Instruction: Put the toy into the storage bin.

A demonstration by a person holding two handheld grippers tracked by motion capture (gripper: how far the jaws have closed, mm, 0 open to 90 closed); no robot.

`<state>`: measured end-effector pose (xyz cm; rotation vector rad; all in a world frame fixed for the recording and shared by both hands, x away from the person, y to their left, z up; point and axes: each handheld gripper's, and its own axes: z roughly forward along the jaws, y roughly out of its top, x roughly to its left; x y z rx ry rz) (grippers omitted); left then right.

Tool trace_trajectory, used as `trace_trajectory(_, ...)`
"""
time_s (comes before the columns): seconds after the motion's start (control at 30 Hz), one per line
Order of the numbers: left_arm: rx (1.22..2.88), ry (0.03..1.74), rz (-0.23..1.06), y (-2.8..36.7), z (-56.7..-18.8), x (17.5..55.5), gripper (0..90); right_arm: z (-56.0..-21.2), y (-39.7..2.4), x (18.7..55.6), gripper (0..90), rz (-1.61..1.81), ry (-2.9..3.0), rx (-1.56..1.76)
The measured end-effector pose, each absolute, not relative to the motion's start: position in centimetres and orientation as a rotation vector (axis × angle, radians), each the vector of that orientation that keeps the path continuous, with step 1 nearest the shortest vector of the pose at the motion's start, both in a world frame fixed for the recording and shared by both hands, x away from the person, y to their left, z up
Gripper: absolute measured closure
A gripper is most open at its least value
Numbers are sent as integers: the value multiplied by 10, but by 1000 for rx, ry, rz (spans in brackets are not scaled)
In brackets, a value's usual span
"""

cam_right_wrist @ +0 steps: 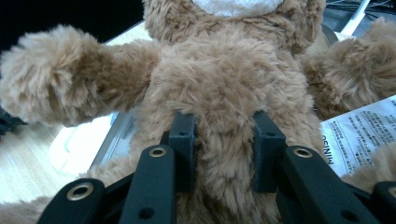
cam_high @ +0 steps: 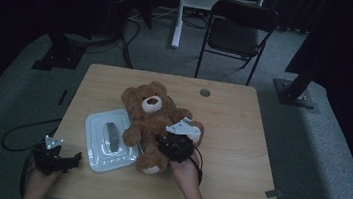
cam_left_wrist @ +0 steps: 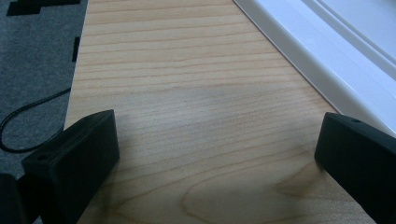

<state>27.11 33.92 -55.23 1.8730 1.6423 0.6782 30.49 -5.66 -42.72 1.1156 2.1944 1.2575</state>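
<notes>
High view – right claw [cam_high: 176,140]: sits on the teddy bear [cam_high: 154,119], over its belly, grey plate on top; jaw gap hidden from up here.
High view – bear: lies on its back mid-surface [cam_high: 230,136], head away from the person, legs twd them; one arm reaches over the white tray [cam_high: 109,142] just beside the claw.
High view – left claw [cam_high: 54,158]: parked at the near surface edge, well apart from bear, tray between the two.
High view – container: tray is shallow, white, w/ one grey curved piece [cam_high: 112,136] lying in it; what it is can't be told.
Left claw view – state: jaws wide, nothing between, bare wood surface [cam_left_wrist: 187,116] ahead; tray rim [cam_left_wrist: 317,60] off to one side of the claw.
Right claw view – state: jaws narrow, dug into the fur of the bear [cam_right_wrist: 224,93], a fold of belly plush pinched between the pads [cam_right_wrist: 182,140].
Right claw view – around: bear's arms spread either side of the claw; a printed paper [cam_right_wrist: 359,133] lies under the bear, beside one jaw.
Handling (judgement): bear prob. light, soft, squashy, not fragile, not slippery; fur gives, so a shallow pinch could slip off.
Grip spot (judgement): belly/torso middle is best; limbs would let it dangle and swing.
</notes>
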Motion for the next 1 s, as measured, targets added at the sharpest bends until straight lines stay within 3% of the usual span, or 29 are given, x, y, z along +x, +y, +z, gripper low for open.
trace_trajectory(0.07, 1873, 1642, 678, 339, -552, 271, 6, -428, -56, 305, 660, 1256, 2202, 1117)
trace_trajectory(0.33, 1875, 1643, 676, 339, -552, 271, 6, -412, -62, 305, 424, 1328, 2216, 1142)
trace_trajectory(0.6, 1876, 1642, 679, 339, -552, 271, 6, -380, -69, 315, 410, 1454, 2164, 1134)
trace_trajectory(1.0, 1875, 1641, 680, 339, -552, 271, 6, -359, -39, 383, 396, 1435, 2227, 1204)
